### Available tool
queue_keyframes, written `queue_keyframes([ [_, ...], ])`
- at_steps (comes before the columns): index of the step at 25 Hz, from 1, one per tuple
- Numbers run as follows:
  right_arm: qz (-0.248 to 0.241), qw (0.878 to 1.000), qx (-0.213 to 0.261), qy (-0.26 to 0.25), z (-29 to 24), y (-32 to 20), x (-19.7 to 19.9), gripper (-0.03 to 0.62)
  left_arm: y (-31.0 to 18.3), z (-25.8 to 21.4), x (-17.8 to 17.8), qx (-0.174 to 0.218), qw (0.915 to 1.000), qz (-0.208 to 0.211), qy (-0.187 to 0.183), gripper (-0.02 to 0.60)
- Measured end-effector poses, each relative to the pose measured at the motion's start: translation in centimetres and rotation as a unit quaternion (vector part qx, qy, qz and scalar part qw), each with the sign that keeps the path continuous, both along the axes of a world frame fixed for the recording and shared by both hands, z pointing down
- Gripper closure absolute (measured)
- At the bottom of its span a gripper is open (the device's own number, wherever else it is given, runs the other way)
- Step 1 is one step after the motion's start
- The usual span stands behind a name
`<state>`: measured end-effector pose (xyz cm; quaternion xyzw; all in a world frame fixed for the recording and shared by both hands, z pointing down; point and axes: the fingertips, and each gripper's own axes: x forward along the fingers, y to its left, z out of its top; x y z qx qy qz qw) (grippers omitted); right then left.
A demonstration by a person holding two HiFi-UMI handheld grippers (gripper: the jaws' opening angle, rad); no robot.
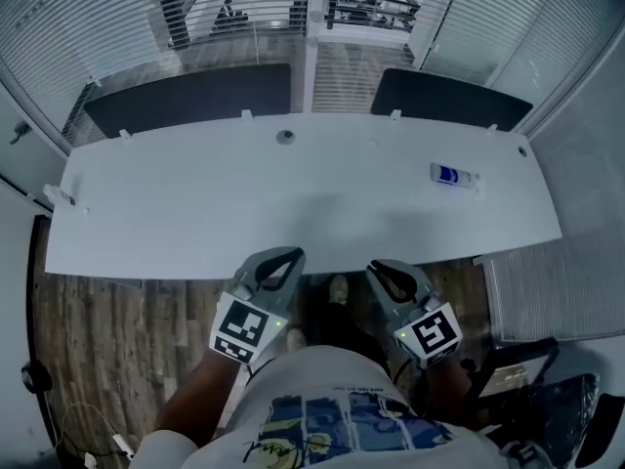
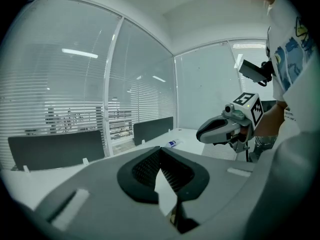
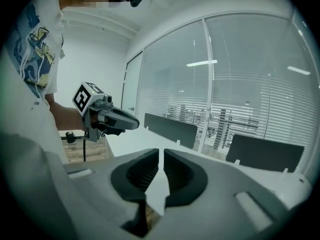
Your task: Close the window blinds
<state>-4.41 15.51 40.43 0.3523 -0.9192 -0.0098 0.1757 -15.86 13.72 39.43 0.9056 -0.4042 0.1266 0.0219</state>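
Slatted window blinds (image 1: 88, 18) cover the glass beyond the desk, and their slats stand partly open. They also show in the left gripper view as blinds (image 2: 55, 84) and in the right gripper view as blinds (image 3: 250, 94). My left gripper (image 1: 290, 254) is at the desk's near edge, shut with nothing in it, far from the blinds. My right gripper (image 1: 374, 267) hangs beside it with its jaws together and empty. Each gripper view shows its own closed jaws, the left gripper (image 2: 160, 151) and the right gripper (image 3: 161, 151), pointing over the desk toward the windows.
A long white desk (image 1: 293, 203) lies between me and the windows. On it are a small blue and white object (image 1: 454, 176) and a round grommet (image 1: 284, 137). Two dark partition panels (image 1: 186, 101) stand along its far edge. A slatted grey unit (image 1: 547, 291) sits at the right.
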Motion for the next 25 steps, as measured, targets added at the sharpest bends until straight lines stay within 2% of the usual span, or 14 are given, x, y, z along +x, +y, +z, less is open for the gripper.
queue_keyframes([
  [9, -0.022, 1.0, -0.006, -0.007, 0.5, -8.4, 0.9, 0.576, -8.8, -0.3, 1.0, 0.0, 0.9997, -0.024, -0.01, 0.58],
  [15, -0.02, 1.0, 0.002, -0.01, 0.4, -14.3, 3.1, 0.576, -14.7, -1.0, 2.9, 0.009, 0.9992, -0.031, -0.022, 0.58],
  [25, -0.027, 0.999, -0.015, -0.017, 1.1, -21.4, 5.5, 0.562, -22.9, -1.1, 4.4, 0.009, 0.9977, -0.049, -0.047, 0.58],
])
